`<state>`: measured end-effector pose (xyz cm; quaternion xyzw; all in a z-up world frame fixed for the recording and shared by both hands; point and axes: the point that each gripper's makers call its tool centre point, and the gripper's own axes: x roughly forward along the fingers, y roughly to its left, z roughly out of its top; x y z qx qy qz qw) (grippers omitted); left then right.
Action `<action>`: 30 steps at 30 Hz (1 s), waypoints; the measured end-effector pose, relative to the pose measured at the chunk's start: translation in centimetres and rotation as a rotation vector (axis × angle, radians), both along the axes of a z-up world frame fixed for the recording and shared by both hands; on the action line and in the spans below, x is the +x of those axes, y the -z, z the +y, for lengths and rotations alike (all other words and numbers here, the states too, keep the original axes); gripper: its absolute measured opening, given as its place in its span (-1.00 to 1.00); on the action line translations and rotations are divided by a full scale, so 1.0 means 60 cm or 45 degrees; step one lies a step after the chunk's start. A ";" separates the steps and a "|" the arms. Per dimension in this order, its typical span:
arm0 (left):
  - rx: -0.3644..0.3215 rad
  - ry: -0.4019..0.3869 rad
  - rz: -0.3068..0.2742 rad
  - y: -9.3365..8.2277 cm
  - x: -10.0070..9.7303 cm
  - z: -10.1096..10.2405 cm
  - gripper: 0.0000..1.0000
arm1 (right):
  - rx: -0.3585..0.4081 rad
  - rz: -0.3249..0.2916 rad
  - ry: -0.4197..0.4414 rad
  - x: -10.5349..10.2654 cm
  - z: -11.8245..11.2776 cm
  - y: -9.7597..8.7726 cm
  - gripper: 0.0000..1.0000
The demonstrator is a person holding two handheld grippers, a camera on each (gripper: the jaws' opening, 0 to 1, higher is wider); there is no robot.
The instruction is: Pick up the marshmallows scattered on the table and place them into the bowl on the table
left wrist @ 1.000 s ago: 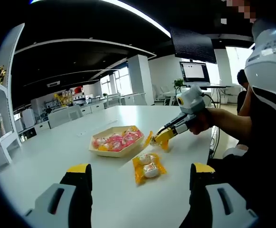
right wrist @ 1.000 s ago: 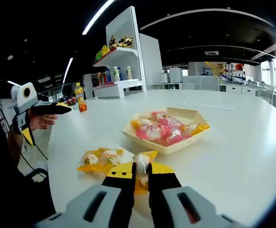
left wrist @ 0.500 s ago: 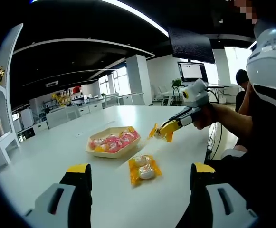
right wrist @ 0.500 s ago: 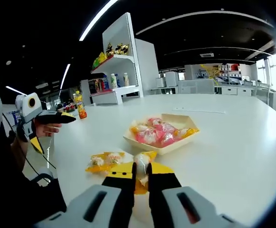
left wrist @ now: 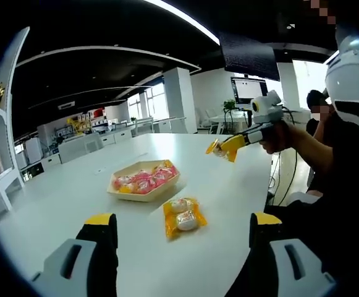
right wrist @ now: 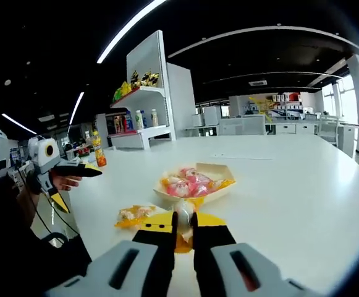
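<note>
Now my right claw [right wrist: 183, 230] grips a packet [right wrist: 183, 213], bowl [right wrist: 191, 185] straight ahead beyond it; left claw [left wrist: 178, 226] open.

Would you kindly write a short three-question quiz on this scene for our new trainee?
1. True or false: the right gripper is shut on a marshmallow packet.
2. How many packets lie on the table outside the bowl?
3. The left gripper is: A) open, B) shut on the loose packet, C) inside the bowl.

Key: 1 true; 2 one; 3 A.
</note>
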<state>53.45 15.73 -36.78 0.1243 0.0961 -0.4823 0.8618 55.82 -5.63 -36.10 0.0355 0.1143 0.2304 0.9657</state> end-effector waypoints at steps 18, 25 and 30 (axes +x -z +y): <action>-0.024 0.010 -0.015 -0.011 -0.004 -0.010 0.79 | 0.013 -0.089 0.053 -0.032 -0.027 -0.050 -0.83; -0.029 0.009 -0.023 -0.013 -0.002 -0.009 0.79 | 0.029 -0.113 0.076 -0.034 -0.033 -0.067 -0.83; -0.022 0.011 -0.021 -0.010 -0.002 -0.010 0.79 | 0.023 -0.135 0.103 -0.031 -0.043 -0.074 -0.83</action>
